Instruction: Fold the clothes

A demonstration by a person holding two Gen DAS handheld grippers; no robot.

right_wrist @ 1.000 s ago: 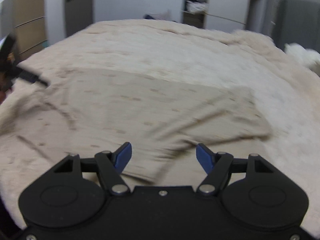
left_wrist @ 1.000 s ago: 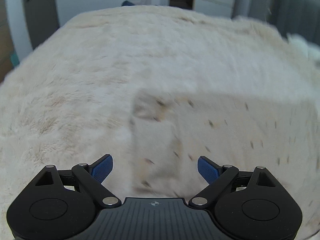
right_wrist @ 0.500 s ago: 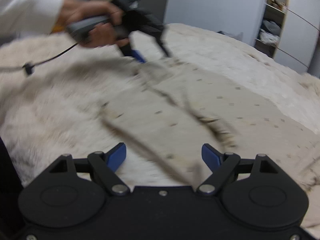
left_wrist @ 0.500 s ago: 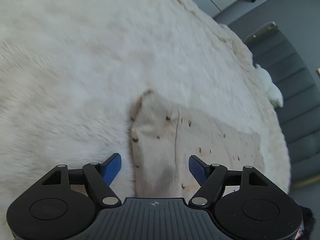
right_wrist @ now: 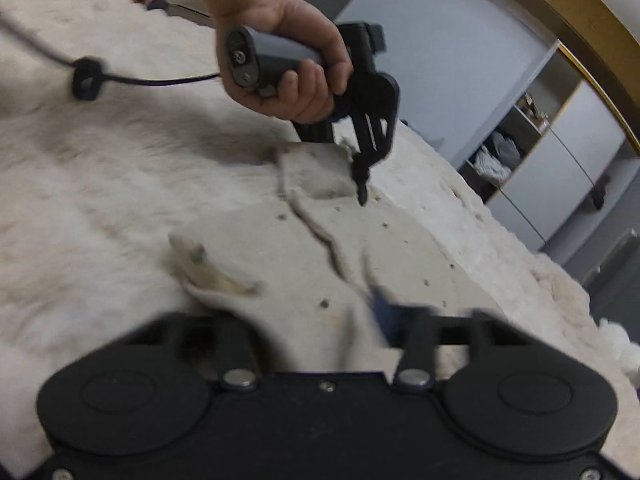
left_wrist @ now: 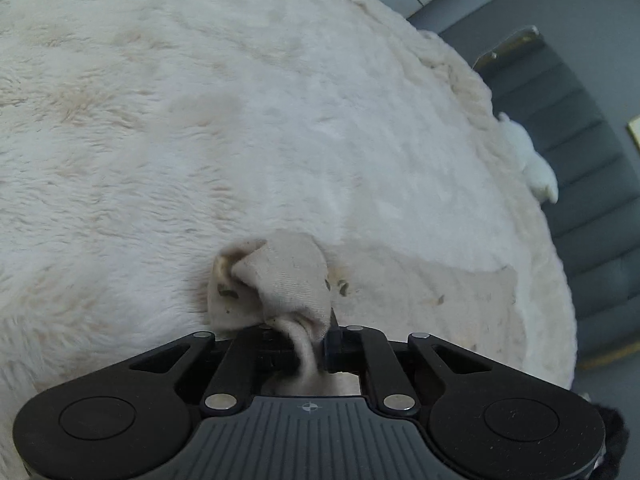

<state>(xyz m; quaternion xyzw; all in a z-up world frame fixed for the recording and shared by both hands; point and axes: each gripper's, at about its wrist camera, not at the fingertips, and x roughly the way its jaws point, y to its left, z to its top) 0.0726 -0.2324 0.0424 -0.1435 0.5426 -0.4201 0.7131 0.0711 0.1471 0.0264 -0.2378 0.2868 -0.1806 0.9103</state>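
Both grippers pinch corners now: left gripper [left_wrist: 320, 336] closing on the beige speckled garment [right_wrist: 360, 248], right gripper [right_wrist: 360, 328] clamped too (thin, limp cloth, sags unless held at the edges).

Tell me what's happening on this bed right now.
A person is folding a beige speckled garment spread on a fluffy white blanket, with a handheld gripper in each hand. The left gripper has its jaws closing on one bunched corner of the cloth. The right gripper, blurred in its own view, is shut on the near edge. No fold is made yet.
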